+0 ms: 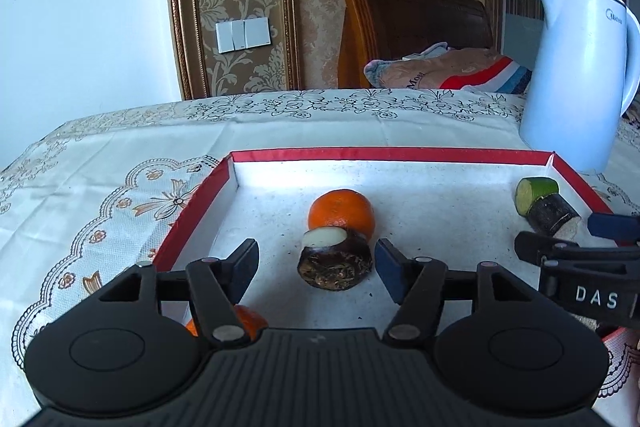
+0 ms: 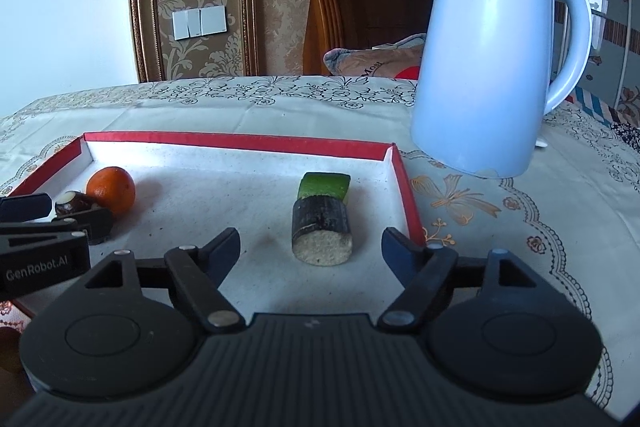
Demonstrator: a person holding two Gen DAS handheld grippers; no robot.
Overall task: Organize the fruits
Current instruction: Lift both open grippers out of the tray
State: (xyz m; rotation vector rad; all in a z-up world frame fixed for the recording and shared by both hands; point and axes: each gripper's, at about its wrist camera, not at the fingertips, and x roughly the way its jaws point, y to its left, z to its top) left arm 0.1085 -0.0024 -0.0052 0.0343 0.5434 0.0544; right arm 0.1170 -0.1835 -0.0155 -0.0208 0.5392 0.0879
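**Hovering Over the Tray, Both Sets of Fingers Parted**

Both grippers tilt downward over the red-rimmed tray (image 1: 392,154), side by side. The left gripper (image 1: 316,269) stands apart around the dark water chestnut (image 1: 335,261), pads clear of it; an orange (image 1: 342,213) sits just behind. The right gripper (image 2: 310,253) is spread wider, flanking the dark sugarcane piece (image 2: 322,229), not touching; a green piece (image 2: 324,187) lies behind. A white kettle (image 2: 488,59) stands beyond the tray.
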